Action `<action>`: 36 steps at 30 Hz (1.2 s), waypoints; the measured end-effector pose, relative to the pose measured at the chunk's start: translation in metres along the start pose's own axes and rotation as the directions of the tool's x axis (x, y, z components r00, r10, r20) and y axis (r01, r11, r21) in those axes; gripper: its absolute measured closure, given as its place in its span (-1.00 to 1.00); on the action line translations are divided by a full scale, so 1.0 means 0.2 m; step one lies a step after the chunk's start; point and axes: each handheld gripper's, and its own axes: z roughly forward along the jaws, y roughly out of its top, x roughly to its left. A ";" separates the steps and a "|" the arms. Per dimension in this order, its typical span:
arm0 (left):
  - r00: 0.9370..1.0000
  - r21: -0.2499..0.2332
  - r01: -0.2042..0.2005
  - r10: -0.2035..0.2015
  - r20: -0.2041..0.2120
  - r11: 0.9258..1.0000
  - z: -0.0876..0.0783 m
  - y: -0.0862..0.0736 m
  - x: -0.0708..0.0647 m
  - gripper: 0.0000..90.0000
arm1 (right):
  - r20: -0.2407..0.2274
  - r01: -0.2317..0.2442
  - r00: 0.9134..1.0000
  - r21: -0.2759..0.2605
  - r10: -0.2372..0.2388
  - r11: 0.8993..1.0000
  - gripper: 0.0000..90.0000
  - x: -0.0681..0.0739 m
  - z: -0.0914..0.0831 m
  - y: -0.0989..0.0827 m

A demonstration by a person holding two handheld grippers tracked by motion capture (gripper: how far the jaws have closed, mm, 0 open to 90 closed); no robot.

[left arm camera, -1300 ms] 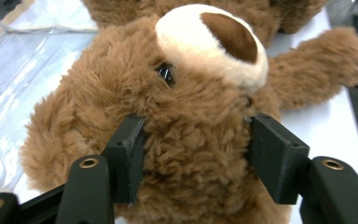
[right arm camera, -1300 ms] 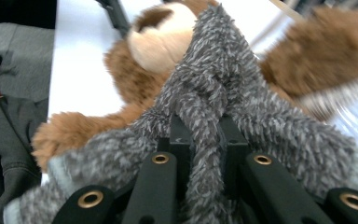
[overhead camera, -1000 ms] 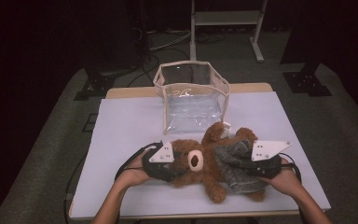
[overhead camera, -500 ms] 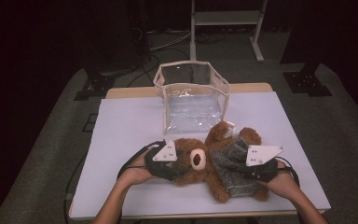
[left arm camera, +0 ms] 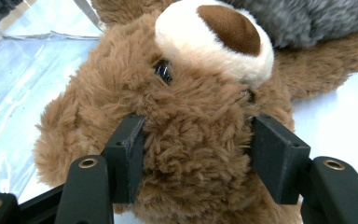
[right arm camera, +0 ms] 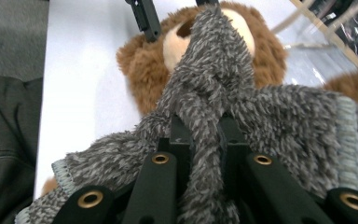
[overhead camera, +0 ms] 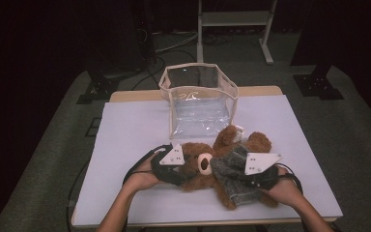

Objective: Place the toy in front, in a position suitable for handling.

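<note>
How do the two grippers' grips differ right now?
The left gripper has its jaws spread wide around the bear's head; the right gripper is pinched nearly shut on a fold of the grey sweater. Left grips stuffed plush, right grips thin fabric. In the high view, both sit low at the bear, one on each side.

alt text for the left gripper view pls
The left hand-held gripper clamps its two black jaws on either side of a brown teddy bear's fluffy head, just below its cream muzzle. A clear plastic bag lies behind on the white table.
</note>
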 end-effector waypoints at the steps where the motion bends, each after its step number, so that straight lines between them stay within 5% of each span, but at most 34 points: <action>1: 1.000 0.001 0.001 -0.001 -0.002 1.000 0.00 0.00 0.00 -0.12 | 0.002 -0.007 1.000 -0.001 0.007 1.000 0.76 0.00 -0.02 -0.01; 5: 1.000 0.010 0.000 0.000 -0.001 1.000 0.01 0.02 0.00 -0.11 | 0.011 -0.020 1.000 -0.005 0.020 1.000 0.76 0.00 -0.05 0.00; 11: 1.000 0.025 -0.002 0.002 -0.009 1.000 0.02 0.03 0.01 -0.11 | -0.025 0.039 0.999 -0.002 -0.039 0.999 0.76 0.06 0.04 0.08; 15: 1.000 0.025 -0.001 0.001 -0.007 1.000 0.01 0.02 0.02 -0.12 | -0.035 0.049 0.998 0.025 -0.048 0.999 0.76 0.08 0.08 0.04; 23: 1.000 0.032 -0.002 0.003 -0.013 0.999 0.01 0.03 0.02 -0.12 | -0.047 -0.010 0.999 0.027 0.011 1.000 0.76 0.09 0.00 -0.05; 30: 1.000 0.039 0.002 -0.002 -0.013 0.999 0.01 0.03 0.02 -0.12 | -0.067 0.059 0.996 0.031 -0.057 0.998 0.76 0.14 0.09 0.04; 36: 1.000 0.027 0.003 -0.002 -0.015 1.000 0.01 0.01 0.03 -0.15 | -0.070 0.054 0.996 0.057 -0.050 0.997 0.76 0.14 0.09 -0.03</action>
